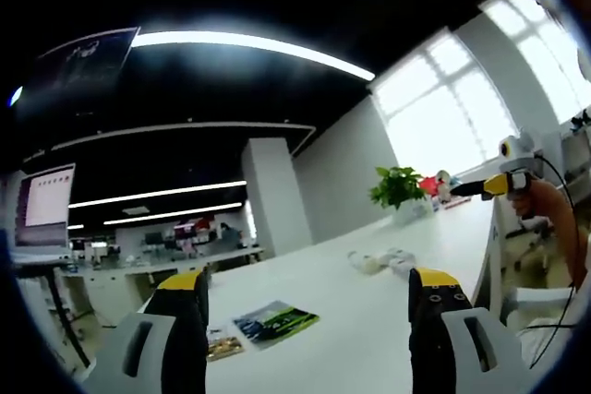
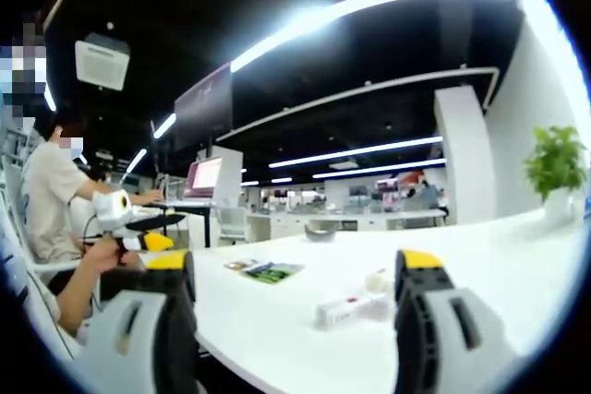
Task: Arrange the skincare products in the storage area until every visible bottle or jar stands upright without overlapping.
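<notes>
Both grippers hover with jaws apart and empty above the white table [image 1: 388, 320]: left gripper [image 1: 309, 329], right gripper [image 2: 295, 320]. Small pale skincare products [image 2: 355, 302] lie toppled mid-table, beyond a brochure [image 1: 275, 322]. It looks like the approach stage; next, lowering onto one bottle to stand it upright.

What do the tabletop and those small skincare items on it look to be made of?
Tabletop: smooth white laminate or similar, semi-gloss, judging by the soft window sheen. Skincare items: small and white, probably plastic, but too blurred to be sure; in the right gripper view one looks like a box or tube with red print.
</notes>
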### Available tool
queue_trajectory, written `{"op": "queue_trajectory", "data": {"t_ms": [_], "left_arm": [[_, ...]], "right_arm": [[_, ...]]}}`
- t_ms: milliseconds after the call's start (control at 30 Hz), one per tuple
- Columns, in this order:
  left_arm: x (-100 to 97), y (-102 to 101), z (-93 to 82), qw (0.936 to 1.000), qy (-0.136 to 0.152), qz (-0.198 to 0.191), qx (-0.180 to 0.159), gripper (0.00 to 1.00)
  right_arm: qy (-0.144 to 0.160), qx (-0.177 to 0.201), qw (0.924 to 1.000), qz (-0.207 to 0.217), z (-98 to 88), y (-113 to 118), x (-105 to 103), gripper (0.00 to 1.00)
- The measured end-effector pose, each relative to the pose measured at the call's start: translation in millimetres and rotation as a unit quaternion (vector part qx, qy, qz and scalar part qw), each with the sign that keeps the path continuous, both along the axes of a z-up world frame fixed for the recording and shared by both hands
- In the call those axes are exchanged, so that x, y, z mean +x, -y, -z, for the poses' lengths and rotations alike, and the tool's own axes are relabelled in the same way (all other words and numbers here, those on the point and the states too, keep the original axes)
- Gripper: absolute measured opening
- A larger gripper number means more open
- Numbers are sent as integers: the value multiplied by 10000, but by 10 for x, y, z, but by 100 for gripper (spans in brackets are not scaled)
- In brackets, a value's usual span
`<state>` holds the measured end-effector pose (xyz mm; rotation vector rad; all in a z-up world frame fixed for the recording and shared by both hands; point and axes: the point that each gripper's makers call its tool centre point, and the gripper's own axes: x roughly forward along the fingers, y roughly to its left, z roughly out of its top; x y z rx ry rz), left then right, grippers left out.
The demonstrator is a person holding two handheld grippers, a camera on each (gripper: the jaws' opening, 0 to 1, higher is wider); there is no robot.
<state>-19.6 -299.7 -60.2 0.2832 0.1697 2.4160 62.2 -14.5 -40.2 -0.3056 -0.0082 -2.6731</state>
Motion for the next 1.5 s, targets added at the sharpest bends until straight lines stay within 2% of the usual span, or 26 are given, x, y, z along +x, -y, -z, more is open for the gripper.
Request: {"op": "queue_trajectory", "data": {"t_ms": [133,333,467,633,733,800,933,1100,1233,1333,1500], "left_arm": [[-31,9,5,9998,-90,-99,-160,91],[-83,39,-10,9995,-151,-194,-199,90],[-142,76,15,9974,-318,-384,-525,83],[-209,86,56,9943,-399,-563,-811,82],[-248,80,89,9920,-469,-624,-995,76],[-233,48,58,9926,-594,-507,-931,70],[-223,33,44,9930,-640,-418,-904,67],[-279,78,65,9863,-847,-637,-1268,55],[-322,66,55,9848,-850,-690,-1350,55],[-398,58,22,9783,-1010,-828,-1606,55],[-473,29,57,9763,-1004,-823,-1731,55]], "right_arm": [[-1,-14,10000,12,-8,-18,-18,90],[50,-28,10000,36,8,-42,-71,90],[70,-28,10000,22,10,-38,-99,90],[118,-38,9999,24,26,-48,-156,89],[166,-34,9999,31,49,-55,-185,89],[184,-39,9998,30,56,-59,-193,89],[189,-48,9998,49,54,-68,-201,89],[200,-66,9998,71,57,-95,-228,89],[237,-62,9997,77,79,-92,-251,89],[257,-43,9996,67,91,-68,-248,88],[200,-19,9998,78,62,-67,-209,88]]}}
